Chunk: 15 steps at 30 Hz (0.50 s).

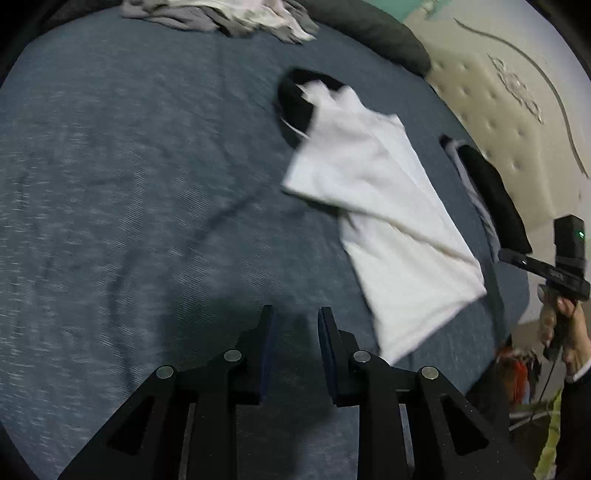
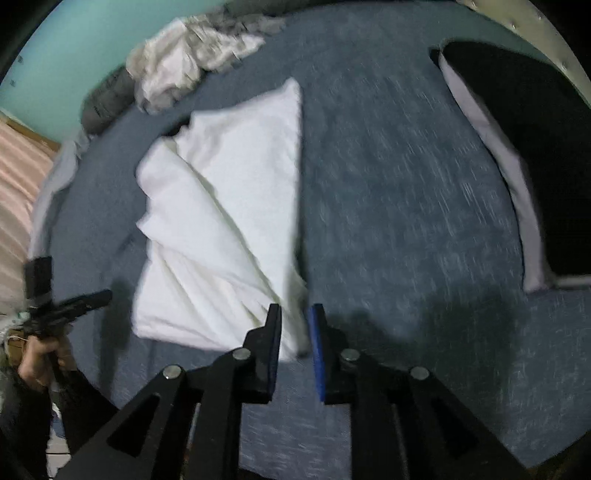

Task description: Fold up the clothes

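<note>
Blue-grey bedspread [image 1: 129, 184], folded white garment [image 1: 376, 206], tufted cream headboard [image 1: 498, 122], teal wall [image 2: 74, 48], both tongs released, empty

Left tongs [image 1: 295, 314] sit a bit parted with nothing between them, over the blue-grey bed [image 1: 129, 184]. A folded white garment [image 1: 376, 206] lies off to the right, its far end over a black piece [image 1: 295, 103]. Crumpled pale clothes [image 1: 229, 14] are heaped at the far edge. A hand [image 1: 561, 332] grips the other tool at right.

soft white cloth garment [image 1: 376, 206], heathered blue bedcover [image 1: 129, 166]
</note>
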Motion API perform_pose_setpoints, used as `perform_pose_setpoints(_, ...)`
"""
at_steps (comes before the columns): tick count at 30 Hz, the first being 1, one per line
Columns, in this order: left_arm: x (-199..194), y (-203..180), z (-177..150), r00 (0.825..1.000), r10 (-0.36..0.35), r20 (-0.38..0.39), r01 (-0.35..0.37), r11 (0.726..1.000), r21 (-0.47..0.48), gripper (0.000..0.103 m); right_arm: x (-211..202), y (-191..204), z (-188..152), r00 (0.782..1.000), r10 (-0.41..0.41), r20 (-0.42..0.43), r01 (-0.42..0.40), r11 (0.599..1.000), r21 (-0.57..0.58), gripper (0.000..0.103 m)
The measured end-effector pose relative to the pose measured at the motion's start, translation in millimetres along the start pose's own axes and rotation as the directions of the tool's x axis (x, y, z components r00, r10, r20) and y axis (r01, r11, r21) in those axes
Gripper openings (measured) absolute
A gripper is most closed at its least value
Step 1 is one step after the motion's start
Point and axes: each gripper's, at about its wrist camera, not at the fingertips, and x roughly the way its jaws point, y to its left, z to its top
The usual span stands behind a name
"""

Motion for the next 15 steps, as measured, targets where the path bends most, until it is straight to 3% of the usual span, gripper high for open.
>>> perform_pose_setpoints(2,-3.1,8.2,4.0,1.0,0.009,0.027,-0.008,1.0,-0.01,0.041,3.8,22.8,7.9,1.0,0.02,0.017,-0.019,0.998,-0.059,0.028)
perform_pose_setpoints(4,-4.5,15.1,7.6,0.999,0.015,0.05,-0.014,1.0,-0.017,0.045,12.0,44.9,12.9,0.999,0.036,0.022,-0.033,0.994,-0.107,0.041)
perform_pose_setpoints(9,-5.9,36.8,18.4,0.995,0.037,0.097,-0.033,0.998,-0.045,0.045,46.6,108.4,29.0,0.999,0.021,0.036,-0.012,0.972,-0.236,0.042)
perform_pose_setpoints(15,-11.7,72.8,17.8,0.987,0.063,0.15,-0.044,0.991,-0.127,0.058,93.9,168.8,36.9,0.999,0.038,0.035,-0.024,0.943,-0.332,0.042)
